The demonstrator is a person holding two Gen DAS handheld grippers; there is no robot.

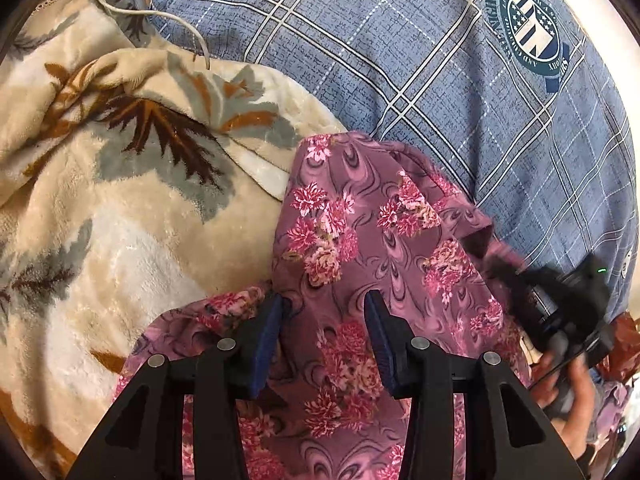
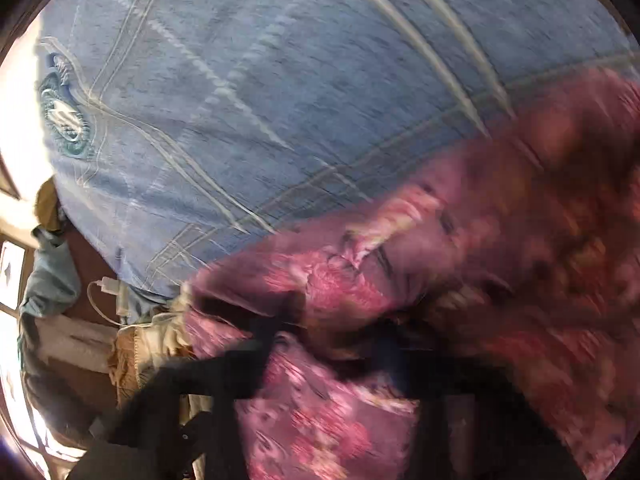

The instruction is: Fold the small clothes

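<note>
A small purple garment with pink flowers [image 1: 360, 240] lies rumpled on the bed. My left gripper [image 1: 324, 304] is open, its blue-padded fingers [image 1: 268, 344] spread just above the cloth with nothing between them. My right gripper [image 1: 560, 304] shows in the left wrist view at the garment's right edge, blurred, with a hand behind it. In the right wrist view the garment [image 2: 400, 280] fills the lower right, heavily blurred by motion. My right gripper [image 2: 332, 344] looks spread with cloth around its fingers; whether it holds the cloth cannot be told.
A blue plaid bedsheet [image 1: 440, 80] with a round crest [image 1: 532, 28] covers the bed. A cream fleece blanket with leaf print [image 1: 120, 180] lies bunched to the left. A white cable [image 1: 160, 16] runs over it. A charger and cable [image 2: 108, 288] hang at the bed's edge.
</note>
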